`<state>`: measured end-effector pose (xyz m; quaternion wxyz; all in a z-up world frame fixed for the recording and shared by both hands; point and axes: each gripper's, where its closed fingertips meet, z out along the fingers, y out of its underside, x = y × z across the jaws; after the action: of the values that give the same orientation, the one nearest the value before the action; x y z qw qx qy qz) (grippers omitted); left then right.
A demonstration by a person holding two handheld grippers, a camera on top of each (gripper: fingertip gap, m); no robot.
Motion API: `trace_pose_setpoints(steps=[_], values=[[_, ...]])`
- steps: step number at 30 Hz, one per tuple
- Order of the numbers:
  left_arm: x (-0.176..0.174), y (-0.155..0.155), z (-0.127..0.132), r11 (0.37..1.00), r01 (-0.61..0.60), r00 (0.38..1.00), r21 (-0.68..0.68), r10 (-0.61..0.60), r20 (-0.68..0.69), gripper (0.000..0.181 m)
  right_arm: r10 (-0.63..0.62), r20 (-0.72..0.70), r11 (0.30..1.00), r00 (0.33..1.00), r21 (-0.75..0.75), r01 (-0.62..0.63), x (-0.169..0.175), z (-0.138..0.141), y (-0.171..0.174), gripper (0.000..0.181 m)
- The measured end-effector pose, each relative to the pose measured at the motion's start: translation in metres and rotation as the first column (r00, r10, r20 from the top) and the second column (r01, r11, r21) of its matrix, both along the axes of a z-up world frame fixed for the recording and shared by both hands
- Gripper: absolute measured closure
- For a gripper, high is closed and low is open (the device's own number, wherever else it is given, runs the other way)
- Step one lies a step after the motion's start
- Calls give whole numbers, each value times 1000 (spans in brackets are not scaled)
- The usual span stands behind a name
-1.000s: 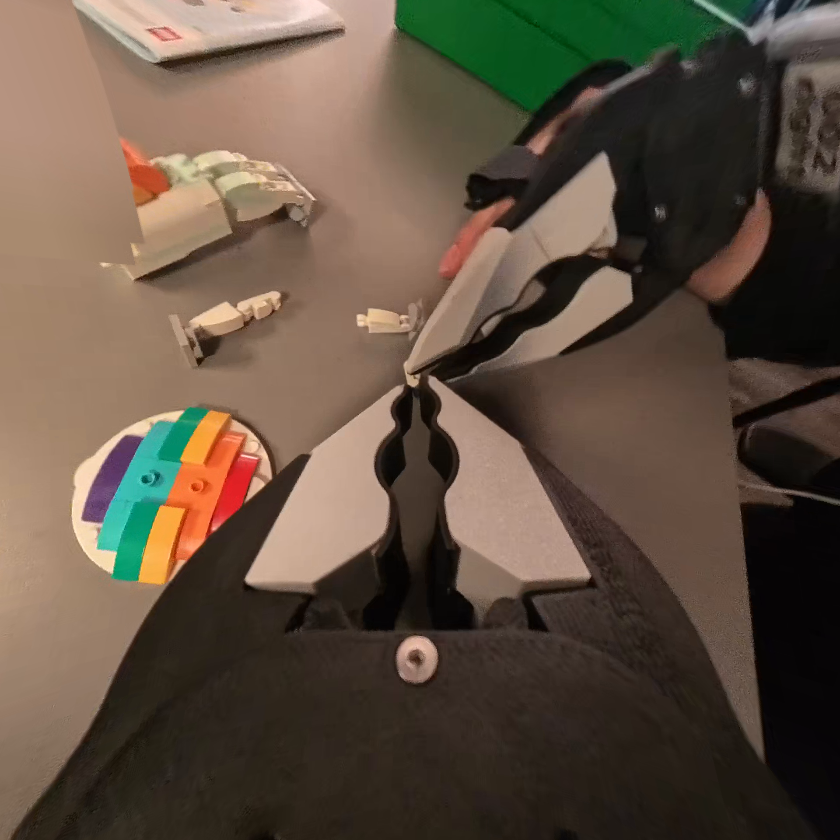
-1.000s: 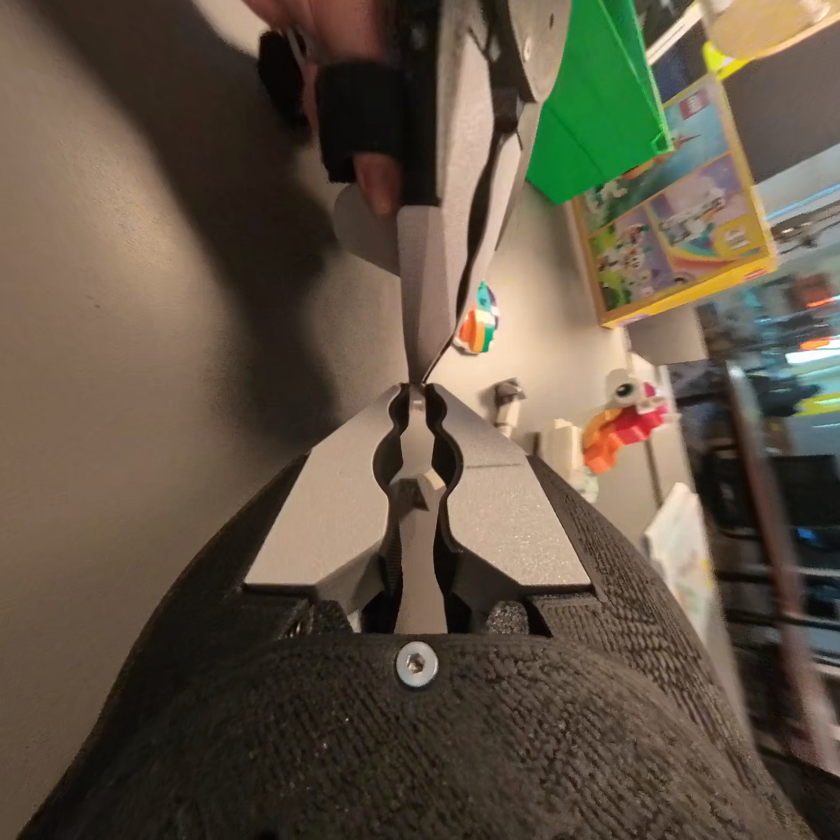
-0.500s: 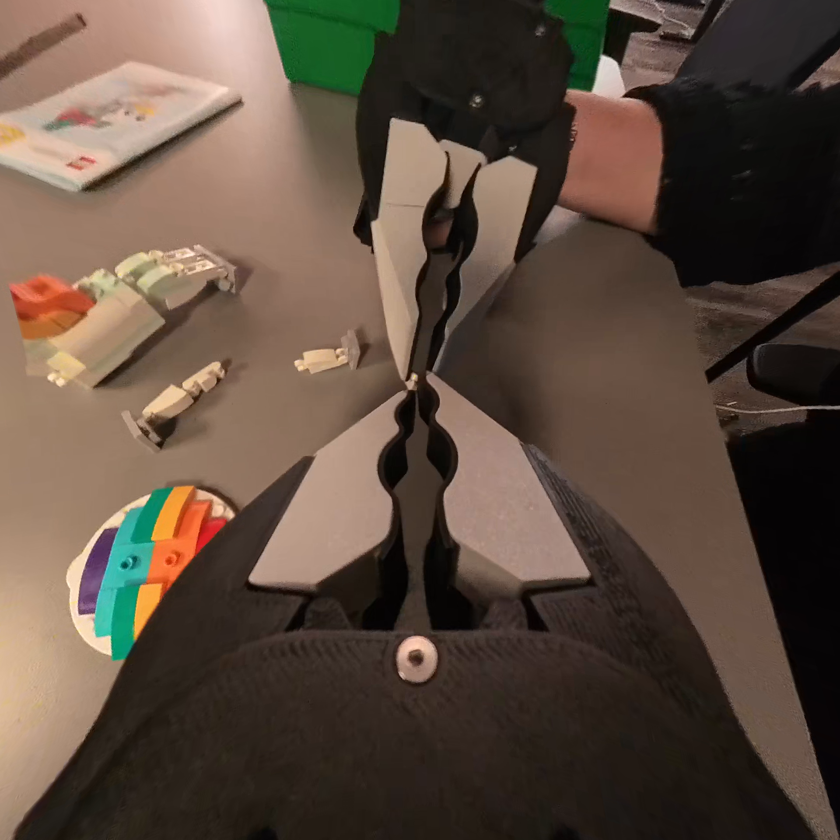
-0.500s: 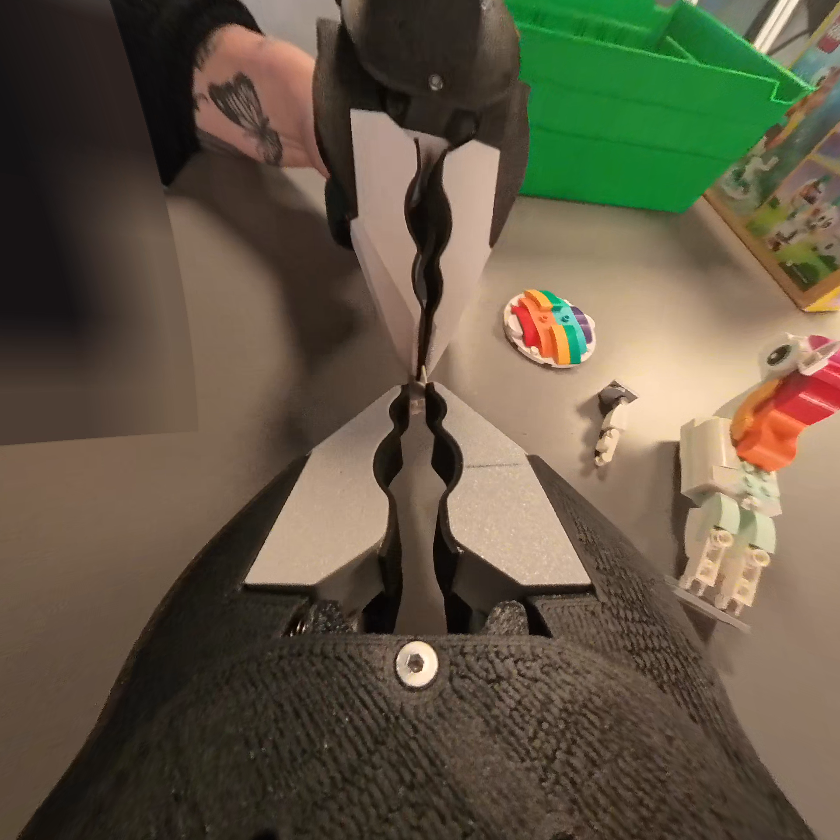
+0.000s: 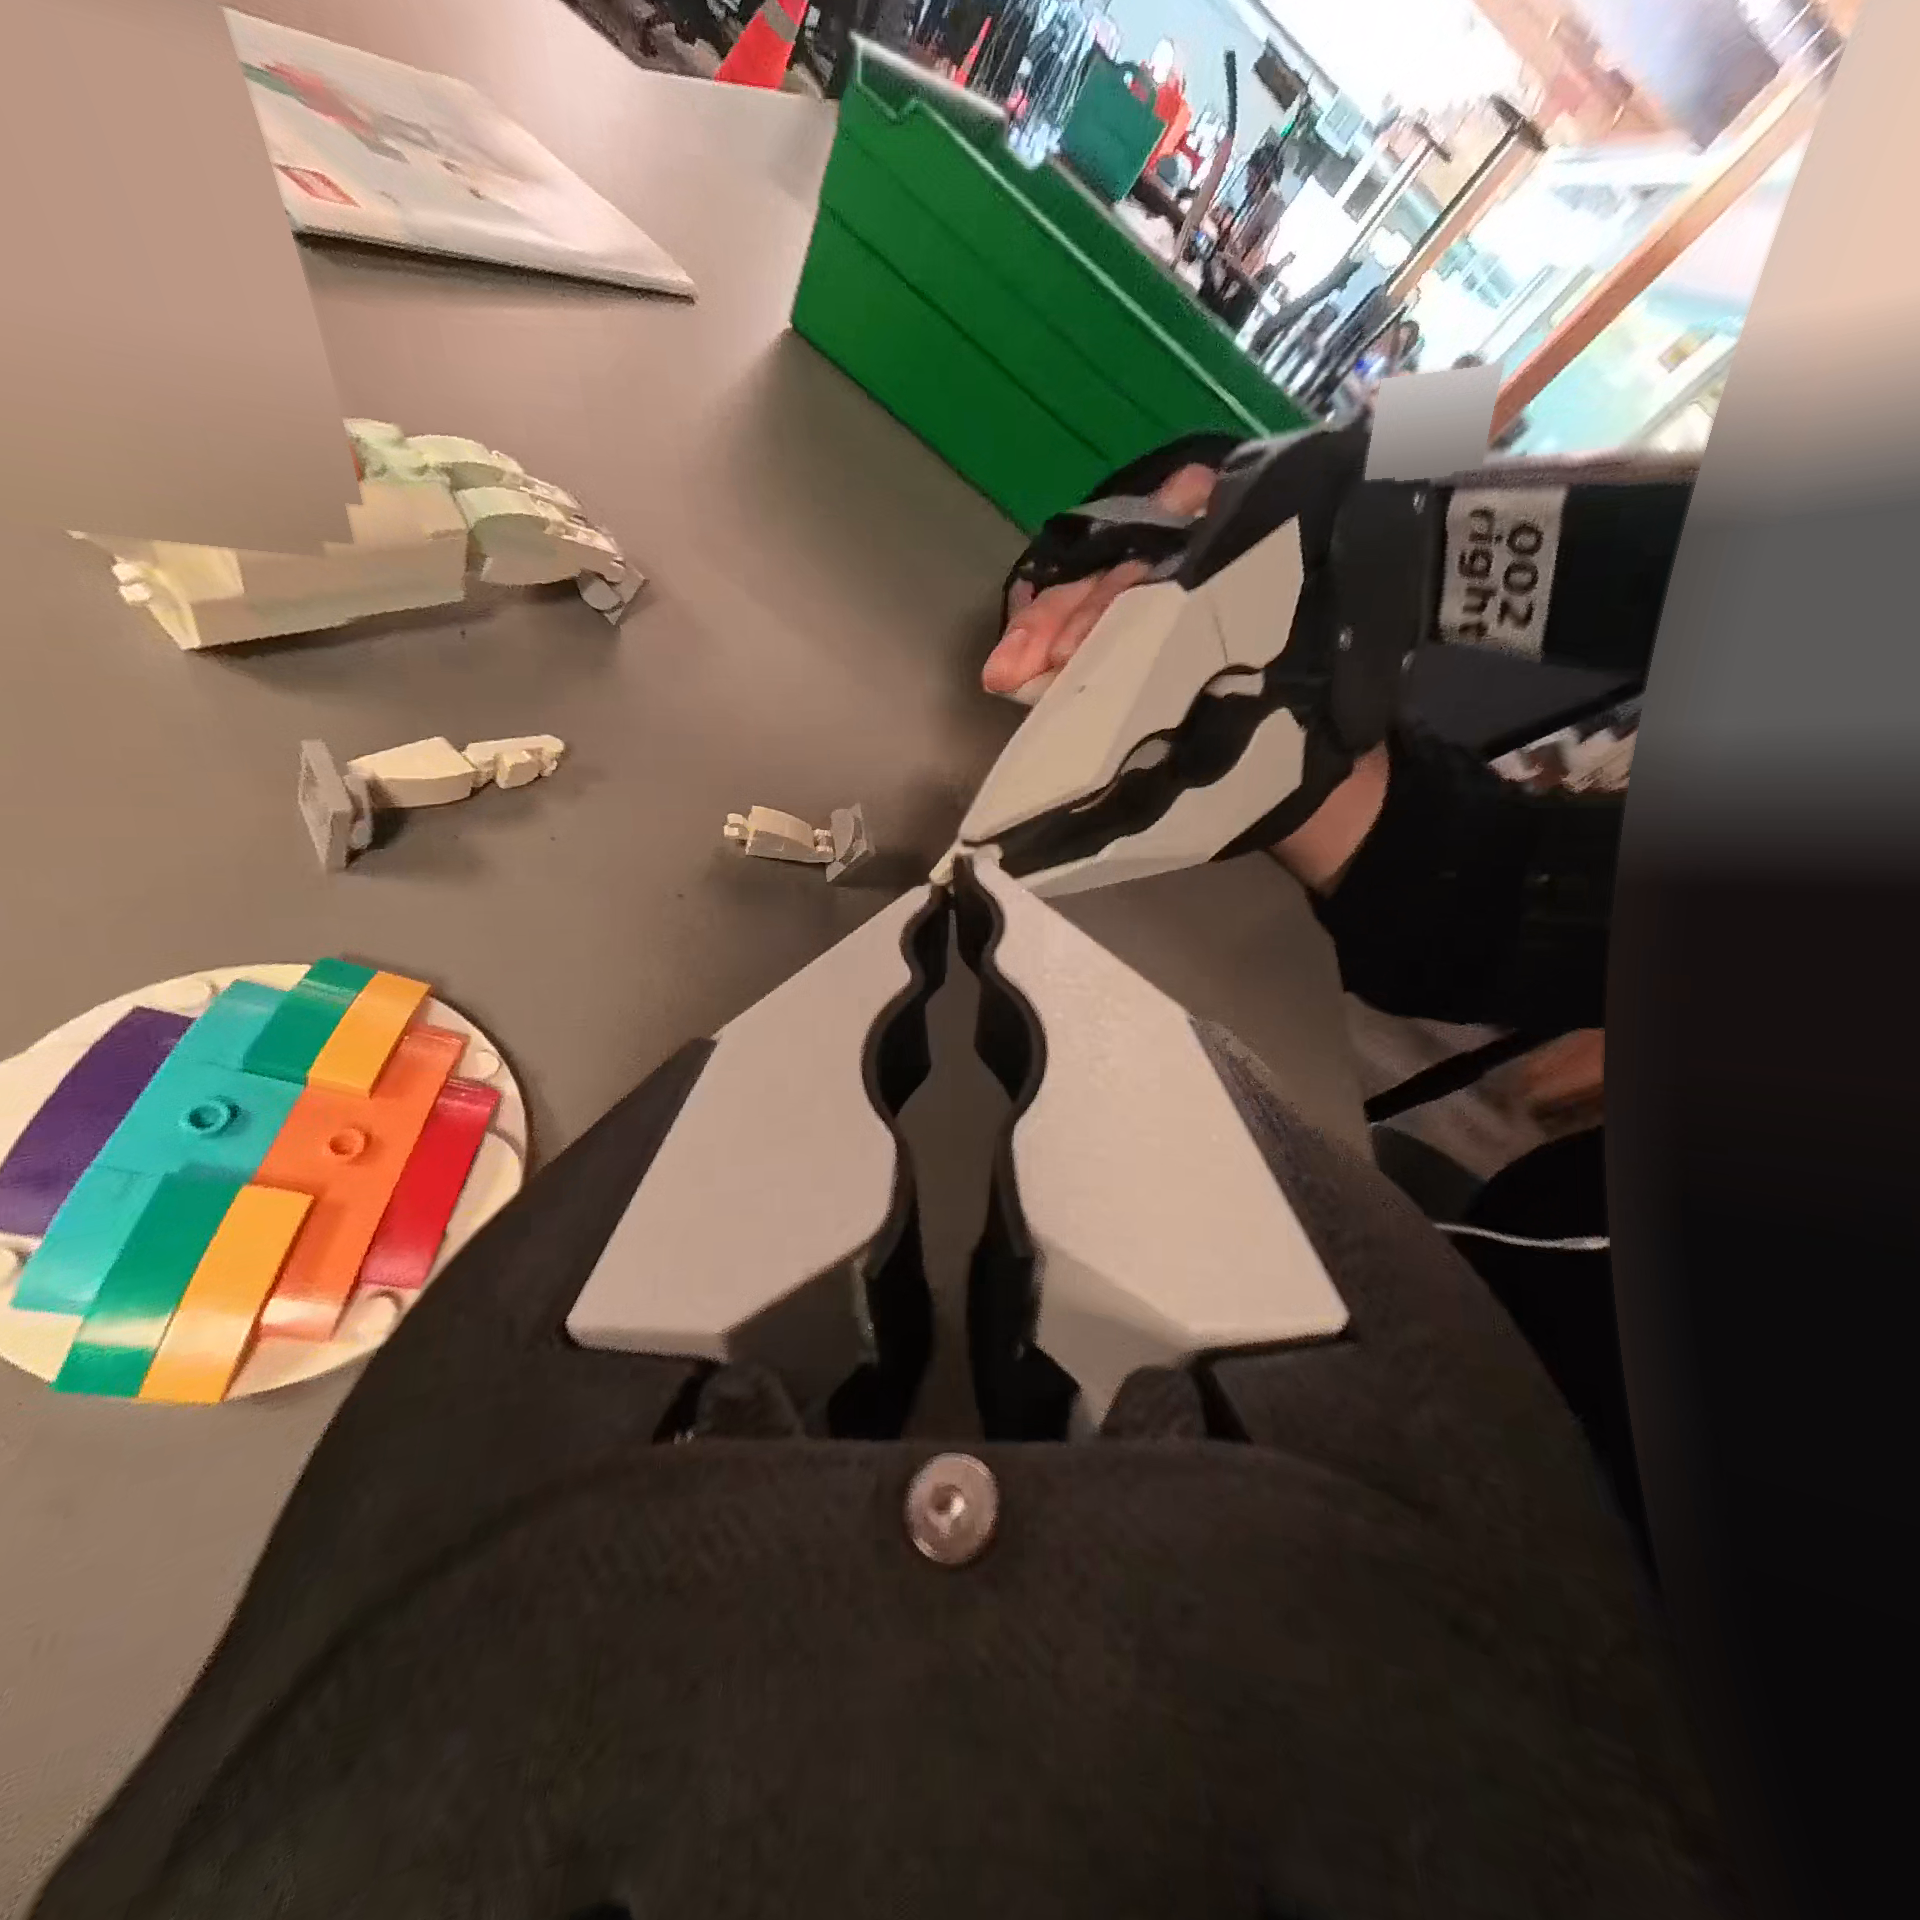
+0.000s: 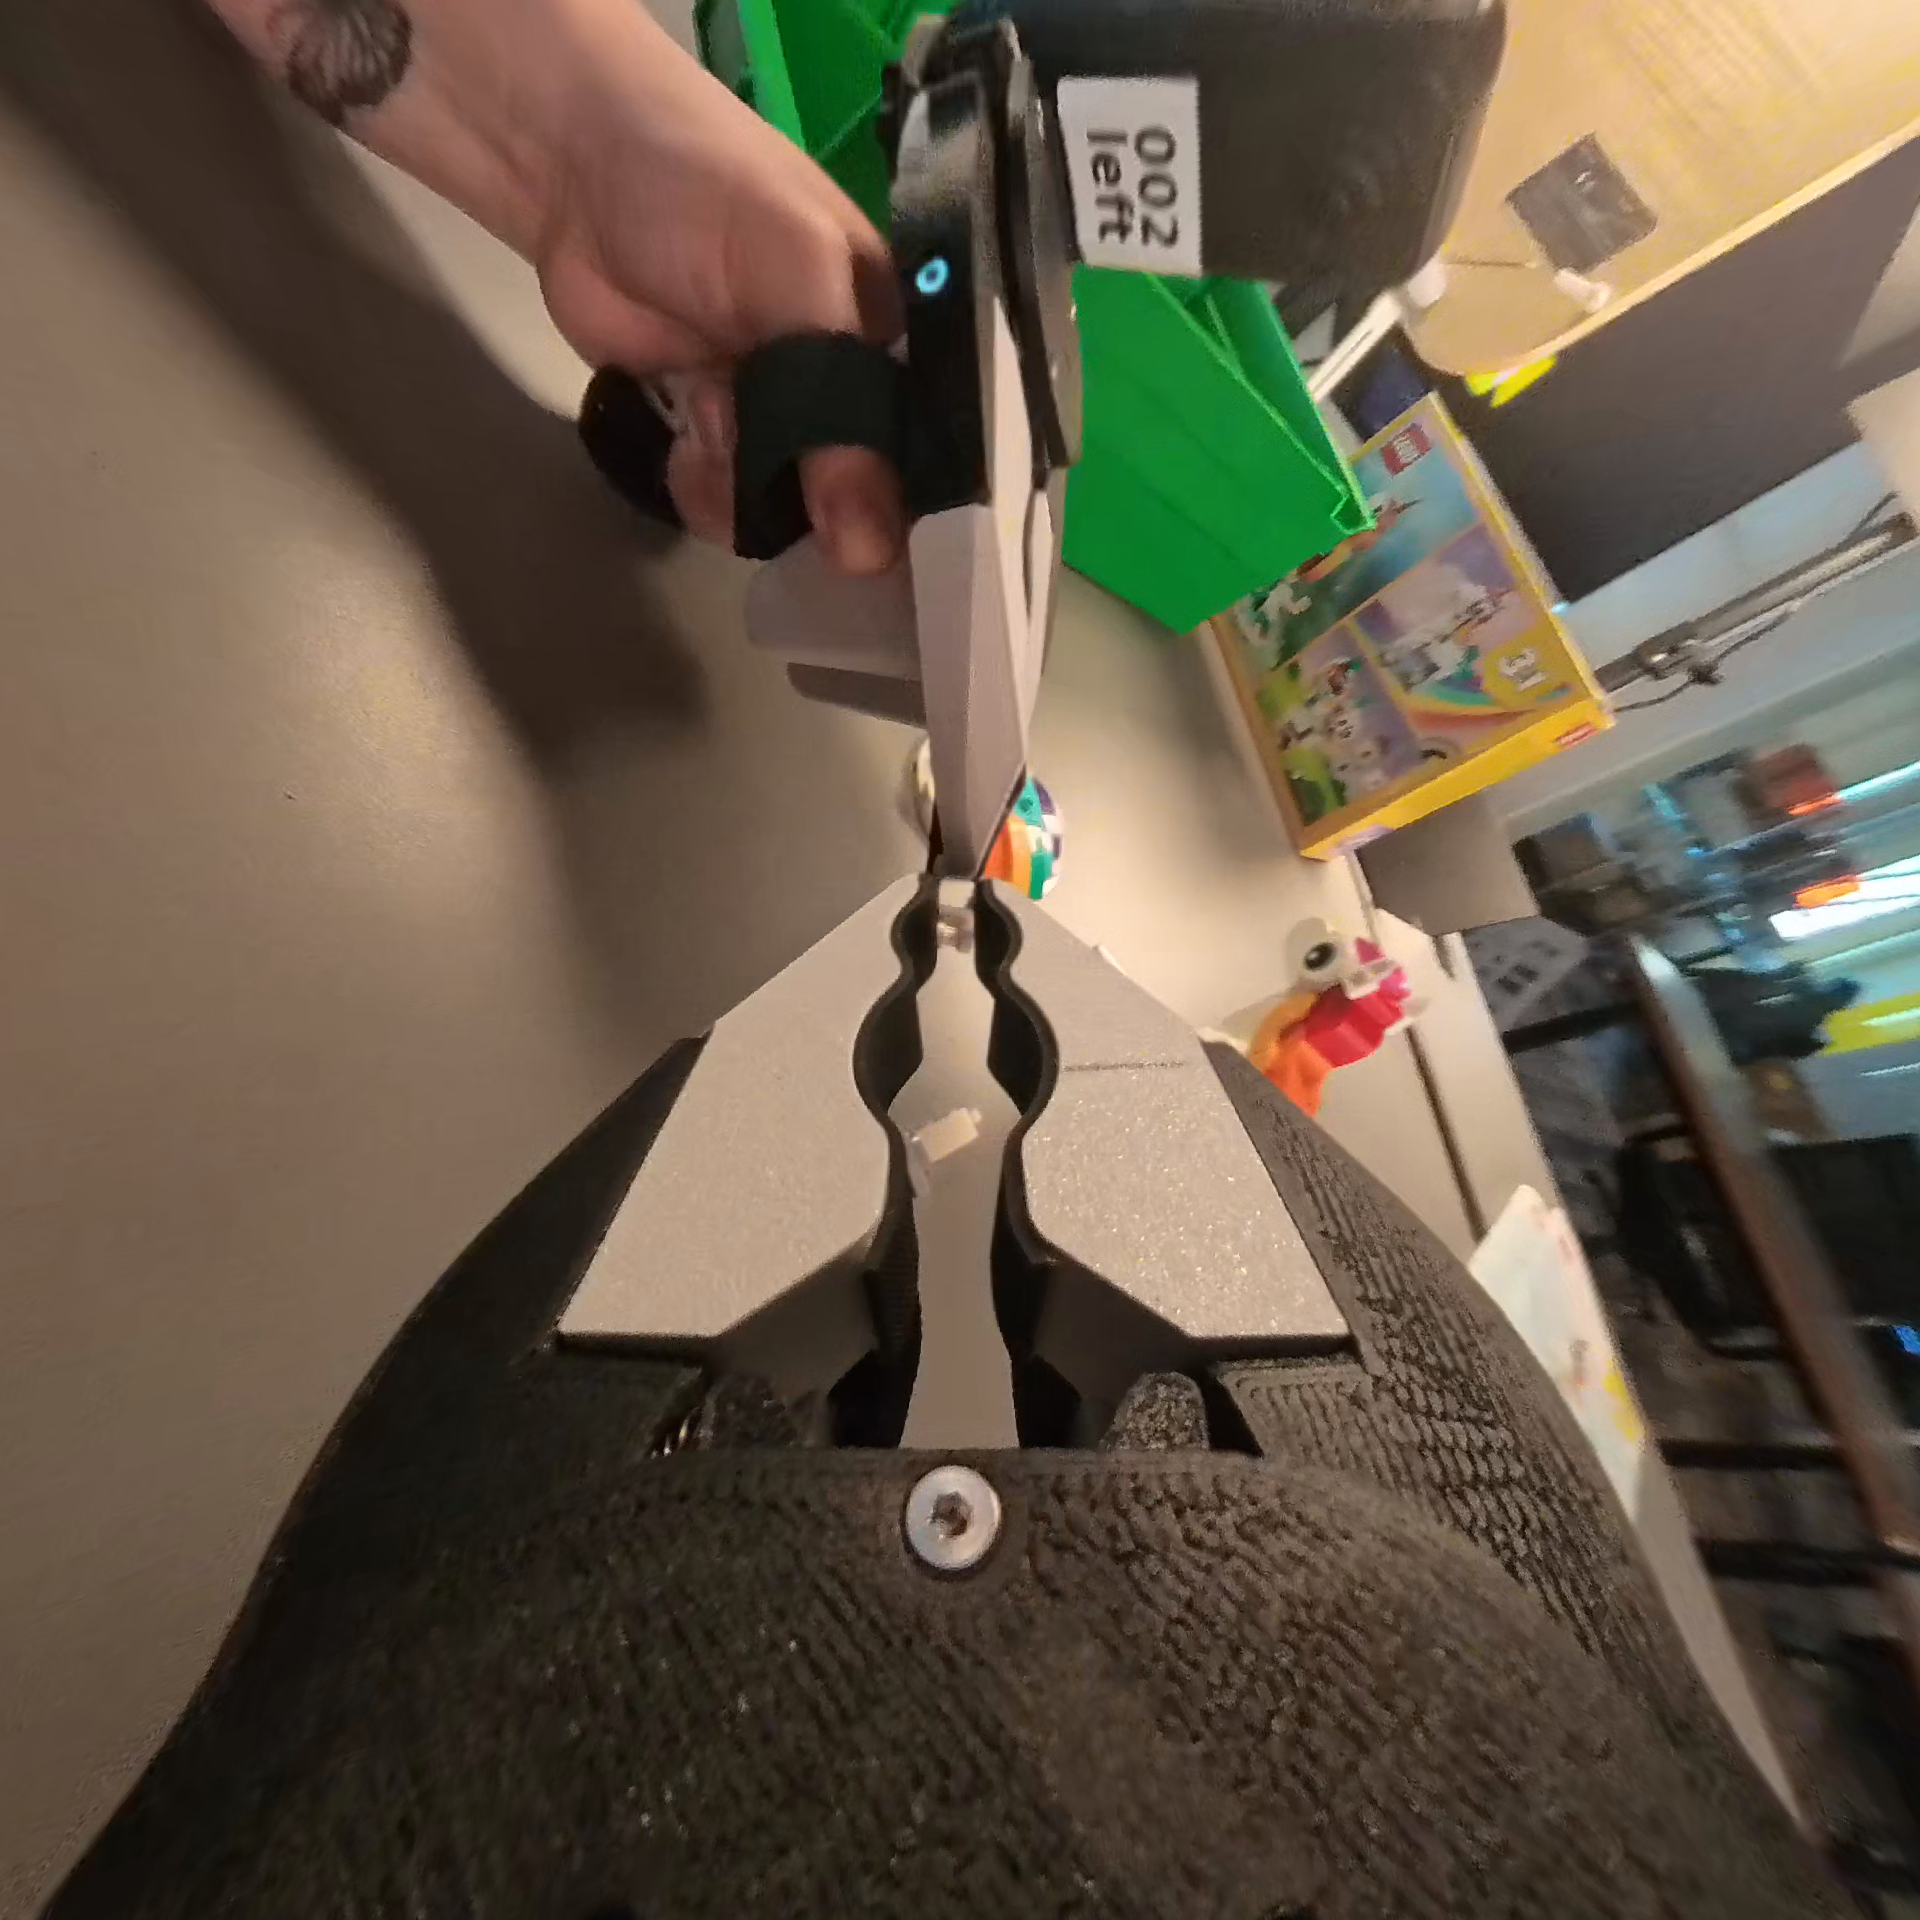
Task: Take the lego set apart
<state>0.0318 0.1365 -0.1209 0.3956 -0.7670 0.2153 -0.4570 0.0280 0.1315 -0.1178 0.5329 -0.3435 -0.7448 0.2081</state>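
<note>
My left gripper (image 5: pixel 951 896) and right gripper (image 5: pixel 964 847) meet tip to tip above the grey table (image 5: pixel 644 436), both shut on one tiny white lego piece (image 5: pixel 941 871). In the right wrist view the piece (image 6: pixel 951 925) sits between my right gripper's tips (image 6: pixel 956 902), and the left gripper (image 6: pixel 961 868) comes down from above. Another small white piece (image 6: pixel 945 1138) shows through my right fingers' gap; I cannot tell if it is held. The white and mint lego body (image 5: pixel 364 551) lies on its side at the left, with its orange and red mane (image 6: pixel 1340 1013) showing.
A round rainbow lego disc (image 5: pixel 239 1174) lies close at the left. Two detached white leg pieces (image 5: pixel 416 779) (image 5: pixel 795 831) lie between it and the body. A green bin (image 5: pixel 987 312), a booklet (image 5: pixel 436 177) and the set's yellow box (image 6: pixel 1403 644) stand farther back.
Both grippers have stayed tip to tip but twisted about each other: the right gripper faced mine head-on half a second ago and now comes in from the right again.
</note>
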Motion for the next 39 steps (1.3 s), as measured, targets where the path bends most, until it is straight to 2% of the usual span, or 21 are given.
trace_pose_setpoints(steps=[3, 4, 7, 12, 14, 18, 26, 28, 30, 33, 36, 37, 39], values=[[-4, 4, -3, 998, -32, 999, -63, 34, 38, 181, -8, -47, 996, 999, 93, 13, 0, 9, -4, 176], [-16, 10, -21, 991, -96, 994, -95, 90, -65, 181, -10, -106, 993, 994, 119, 22, 1, 20, -4, 181], [-22, 12, -11, 990, -103, 994, -92, 105, 23, 181, -49, -226, 984, 973, 157, 86, 9, 48, 4, 181], [-9, 11, -7, 994, -84, 996, -67, 86, 32, 181, -81, -2, 996, 997, -31, 81, 3, 3, 14, 181], [-6, 10, -9, 995, -78, 997, -54, 79, 5, 181, -78, 57, 996, 995, -44, 80, -1, -10, 10, 167], [-2, 7, -13, 998, -64, 996, -23, 62, -61, 181, -95, 80, 994, 992, -50, 99, -4, -15, 10, 166], [5, 0, -21, 989, 21, 955, 149, 25, -295, 181, -35, 166, 961, 986, -264, 79, -1, -26, 4, 175], [9, -4, -24, 972, 78, 926, 223, 12, -378, 181, 14, 181, 926, 983, -373, 55, 3, -27, 0, 176], [13, -8, -21, 958, 111, 924, 264, -2, -383, 181, 76, 158, 857, 985, -514, 16, 7, -23, -4, 176], [19, -14, -4, 947, 132, 957, 294, -45, -286, 181, 161, 80, 722, 984, -689, -62, 13, -8, -8, 176], [8, -9, -3, 926, 123, 938, 357, 9, -347, 181, 221, -30, 562, 975, -813, -153, 20, 11, -11, 176], [9, -11, 2, 925, 117, 951, 362, 0, -309, 181, 216, -31, 554, 976, -819, -148, 21, 11, -9, 176], [11, -12, 16, 940, 78, 982, 333, -13, -190, 181, 188, -18, 609, 982, -782, -131, 18, 9, -6, 176]])
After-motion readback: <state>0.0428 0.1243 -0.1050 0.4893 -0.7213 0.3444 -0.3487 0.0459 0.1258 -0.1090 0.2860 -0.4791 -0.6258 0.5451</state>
